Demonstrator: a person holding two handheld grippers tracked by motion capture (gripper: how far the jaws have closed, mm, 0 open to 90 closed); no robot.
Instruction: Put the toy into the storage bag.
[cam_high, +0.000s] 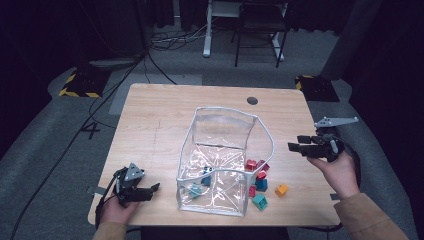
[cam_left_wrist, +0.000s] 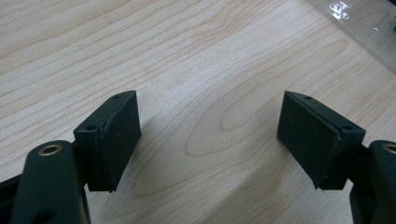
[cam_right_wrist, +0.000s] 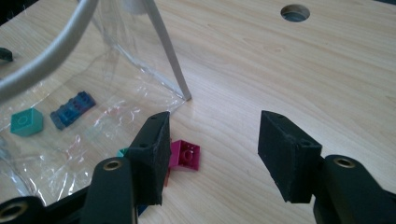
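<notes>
While the left gripper (cam_high: 150, 190) rests released on the light wooden table (cam_high: 160, 115) at eight o'clock of the clear plastic wire-framed bag (cam_high: 225, 150), the right gripper (cam_high: 295, 146) hangs with jaws apart and empty, the small coloured toy bricks (cam_high: 260, 182) at its seven o'clock beside the bag.

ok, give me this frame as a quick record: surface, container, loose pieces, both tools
surface: wooden table, round hole near its far edge
container: clear plastic bag with a grey rim, standing open mid-table
in bag: a teal block and a blue block
outside bag: small cluster of blocks at its right side, including a magenta block, an orange block, and a teal one
left tool: open, nothing between the jaws, low over bare table left of the bag
right tool: open, nothing held, right of the bag, above the cluster
</notes>
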